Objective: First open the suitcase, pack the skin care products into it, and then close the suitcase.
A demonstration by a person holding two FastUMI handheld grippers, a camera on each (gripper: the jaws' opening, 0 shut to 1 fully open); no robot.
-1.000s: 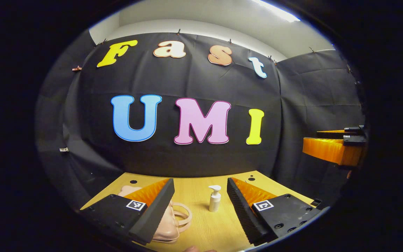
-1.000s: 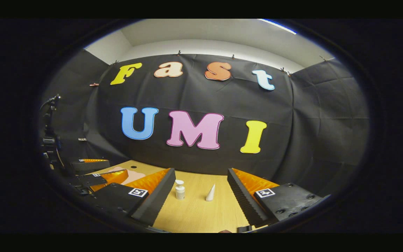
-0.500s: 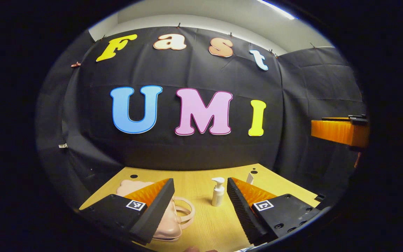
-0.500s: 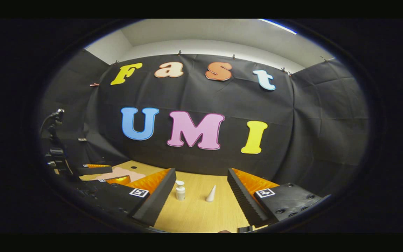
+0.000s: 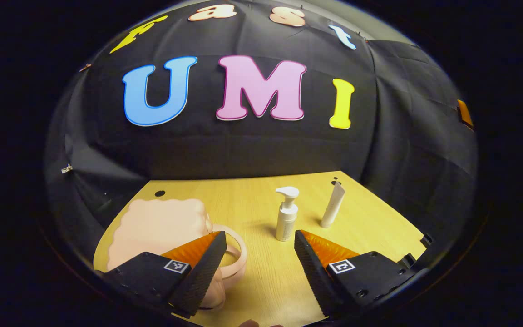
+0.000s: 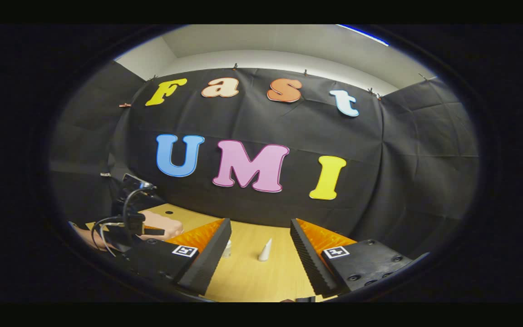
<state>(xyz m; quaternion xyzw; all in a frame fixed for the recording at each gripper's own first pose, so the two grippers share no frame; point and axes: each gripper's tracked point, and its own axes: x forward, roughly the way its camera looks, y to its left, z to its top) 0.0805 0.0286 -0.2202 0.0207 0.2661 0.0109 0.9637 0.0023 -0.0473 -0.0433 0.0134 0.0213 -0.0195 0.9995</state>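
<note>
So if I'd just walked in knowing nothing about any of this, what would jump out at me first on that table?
Probably the pale pink suitcase with its looped handle, lying shut at the left of the wooden table. To its right stand a white pump bottle and, just beyond it, a slim white tube. At the bottom of the left gripper view, the left gripper spreads its black and orange fingers wide, holding nothing.

suitcase [image 5: 157, 227] left of pump bottle [image 5: 286, 213], tube [image 5: 333, 204] just right
</note>
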